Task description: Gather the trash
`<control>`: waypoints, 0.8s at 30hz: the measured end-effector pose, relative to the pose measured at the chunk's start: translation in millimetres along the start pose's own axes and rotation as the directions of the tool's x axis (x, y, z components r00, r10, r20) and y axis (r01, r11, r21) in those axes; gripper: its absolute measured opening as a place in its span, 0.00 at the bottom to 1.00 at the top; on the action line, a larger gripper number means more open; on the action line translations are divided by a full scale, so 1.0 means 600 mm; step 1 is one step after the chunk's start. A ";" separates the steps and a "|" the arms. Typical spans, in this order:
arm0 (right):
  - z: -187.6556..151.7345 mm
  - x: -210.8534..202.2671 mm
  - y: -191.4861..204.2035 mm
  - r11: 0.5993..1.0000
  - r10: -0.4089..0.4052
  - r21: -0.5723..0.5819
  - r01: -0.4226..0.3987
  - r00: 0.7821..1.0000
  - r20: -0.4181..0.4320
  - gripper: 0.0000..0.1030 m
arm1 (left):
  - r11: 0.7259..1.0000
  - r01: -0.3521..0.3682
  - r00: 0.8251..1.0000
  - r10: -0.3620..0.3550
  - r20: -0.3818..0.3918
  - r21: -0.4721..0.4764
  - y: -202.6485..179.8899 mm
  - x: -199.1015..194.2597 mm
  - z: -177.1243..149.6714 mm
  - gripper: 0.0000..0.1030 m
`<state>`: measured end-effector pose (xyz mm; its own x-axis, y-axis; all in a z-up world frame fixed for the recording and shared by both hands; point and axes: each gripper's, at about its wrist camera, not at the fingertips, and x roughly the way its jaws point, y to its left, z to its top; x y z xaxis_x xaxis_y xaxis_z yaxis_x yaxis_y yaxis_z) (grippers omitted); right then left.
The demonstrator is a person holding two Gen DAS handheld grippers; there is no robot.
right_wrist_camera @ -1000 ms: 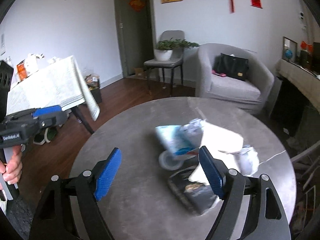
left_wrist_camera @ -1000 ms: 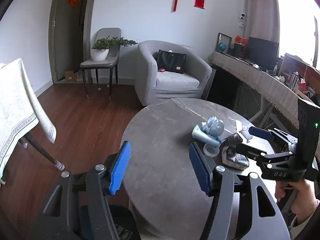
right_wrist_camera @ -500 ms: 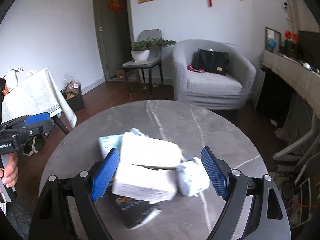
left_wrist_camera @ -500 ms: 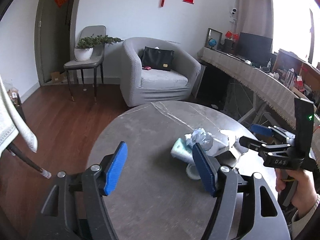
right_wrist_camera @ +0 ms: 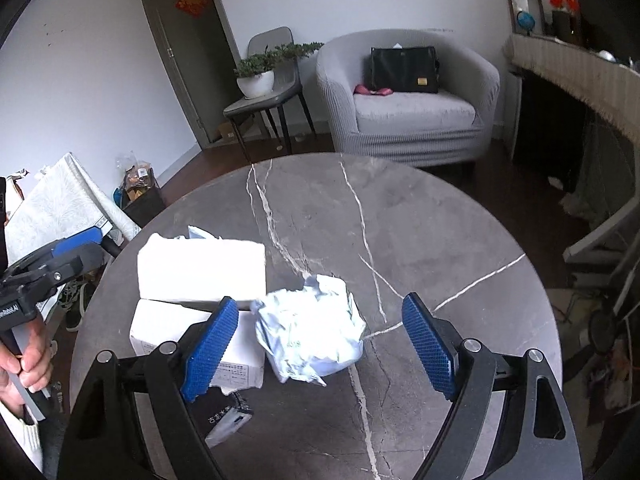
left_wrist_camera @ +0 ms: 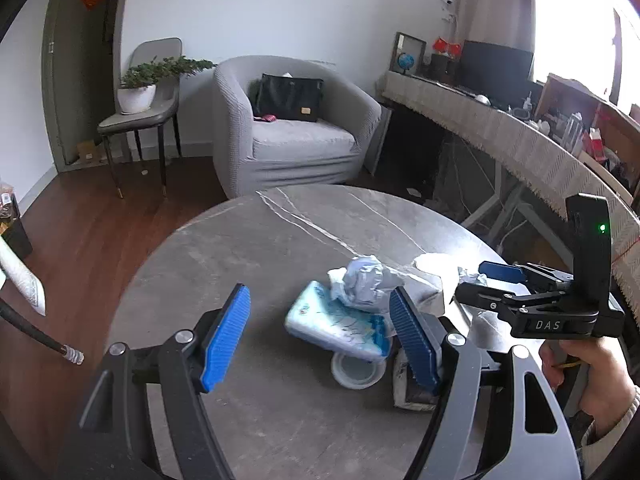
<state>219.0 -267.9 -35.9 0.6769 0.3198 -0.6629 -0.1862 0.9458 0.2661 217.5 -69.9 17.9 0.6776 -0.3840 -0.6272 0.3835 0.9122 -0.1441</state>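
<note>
Trash all heaped on one side of the round bench [right_wrist_camera: 440,220], both tongs spread wide and empty

The right tongs [right_wrist_camera: 320,344] hover with the crumpled paper wad [right_wrist_camera: 312,336] sitting between the pads, not touching, so that looks like the first grab. The left tongs [left_wrist_camera: 320,332] hang wide open over the blue tissue pack [left_wrist_camera: 336,320], probably waiting their turn. White boxes [right_wrist_camera: 200,268] sit just beside the wad.

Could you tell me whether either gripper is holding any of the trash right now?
Neither: the left gripper and right gripper are both open, gripping nothing.
</note>
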 end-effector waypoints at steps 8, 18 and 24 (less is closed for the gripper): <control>0.006 0.010 -0.014 0.999 0.034 0.006 -0.034 0.999 -0.030 0.69 | 0.999 0.040 0.997 -0.040 -0.060 -0.001 -0.025 0.051 0.005 0.73; 0.006 -0.008 -0.035 1.000 -0.007 -0.009 0.007 1.000 -0.008 0.58 | 0.999 0.027 0.995 -0.029 -0.091 -0.028 -0.031 0.090 0.011 0.73; 0.007 -0.031 -0.062 0.999 -0.034 0.017 0.033 0.999 0.018 0.57 | 1.000 0.009 0.995 -0.008 -0.100 0.004 -0.054 0.102 0.012 0.73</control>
<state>216.4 -309.1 -30.7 0.6954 0.2868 -0.6589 -0.1512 0.9548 0.2560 251.3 -123.8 -10.2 0.6083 -0.3751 -0.6995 0.3916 0.9084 -0.1467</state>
